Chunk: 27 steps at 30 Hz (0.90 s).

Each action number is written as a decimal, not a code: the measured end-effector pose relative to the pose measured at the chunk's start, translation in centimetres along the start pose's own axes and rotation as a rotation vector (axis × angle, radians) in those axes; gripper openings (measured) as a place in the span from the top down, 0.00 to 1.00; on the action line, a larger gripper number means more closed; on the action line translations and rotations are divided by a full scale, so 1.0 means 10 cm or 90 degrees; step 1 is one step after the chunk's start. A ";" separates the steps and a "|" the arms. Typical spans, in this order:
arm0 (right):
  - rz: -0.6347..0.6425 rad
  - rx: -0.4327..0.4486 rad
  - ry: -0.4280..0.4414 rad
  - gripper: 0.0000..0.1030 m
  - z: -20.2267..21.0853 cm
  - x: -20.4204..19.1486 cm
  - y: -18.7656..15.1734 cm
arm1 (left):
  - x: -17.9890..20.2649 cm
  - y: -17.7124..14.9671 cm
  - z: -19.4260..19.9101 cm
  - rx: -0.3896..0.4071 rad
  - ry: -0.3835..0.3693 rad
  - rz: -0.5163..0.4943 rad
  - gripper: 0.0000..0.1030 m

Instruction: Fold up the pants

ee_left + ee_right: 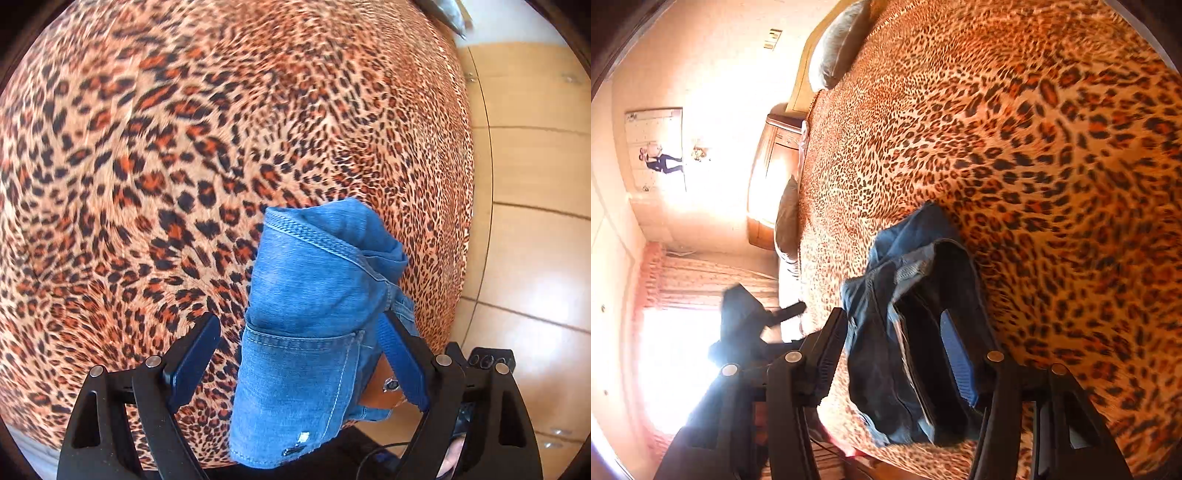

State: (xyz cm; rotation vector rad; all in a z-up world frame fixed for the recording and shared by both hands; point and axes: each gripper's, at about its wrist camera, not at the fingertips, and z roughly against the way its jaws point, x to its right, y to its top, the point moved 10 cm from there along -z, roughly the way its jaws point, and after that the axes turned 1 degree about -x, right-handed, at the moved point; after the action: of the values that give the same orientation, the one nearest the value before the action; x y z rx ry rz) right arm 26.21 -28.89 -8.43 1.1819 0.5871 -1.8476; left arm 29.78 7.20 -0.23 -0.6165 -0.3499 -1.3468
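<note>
Both grippers, left point(314, 354) and right point(908, 354), stand apart around bunched jeans point(314, 314) above the bedspread point(147, 166); folding looks barely begun.

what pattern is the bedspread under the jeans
Leopard print, orange and tan with black spots. The bedspread shows best in the left wrist view, behind the jeans.

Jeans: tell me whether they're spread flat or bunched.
Bunched. The jeans hang in a crumpled bundle between open jaws, above the bedspread, not laid out.
</note>
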 end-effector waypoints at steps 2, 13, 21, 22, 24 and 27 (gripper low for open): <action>-0.022 -0.025 -0.049 0.45 -0.23 0.08 0.08 | -0.02 0.01 -0.15 -0.003 -0.021 0.025 0.17; 0.152 -0.013 -0.233 0.93 -0.60 0.08 0.48 | 0.15 0.28 -0.69 0.056 0.145 -0.055 0.51; 0.118 -0.026 -0.175 0.59 -0.17 0.04 0.12 | 0.34 -0.16 -0.27 0.033 0.116 -0.149 0.43; 0.117 -0.029 -0.169 0.46 -0.08 0.06 0.01 | 0.34 -0.30 -0.21 0.031 0.102 -0.152 0.39; 0.117 -0.038 -0.182 0.45 0.00 0.13 -0.23 | 0.32 -0.59 -0.21 0.014 0.074 -0.165 0.30; 0.088 -0.057 -0.198 0.46 -0.01 0.34 -0.55 | 0.27 -0.99 -0.40 -0.028 0.069 -0.197 0.31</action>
State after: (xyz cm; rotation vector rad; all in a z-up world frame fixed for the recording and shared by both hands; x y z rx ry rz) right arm 20.96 -27.26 -11.81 0.8321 0.3968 -1.8198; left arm 20.23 1.69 0.24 -0.5386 -0.3376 -1.6817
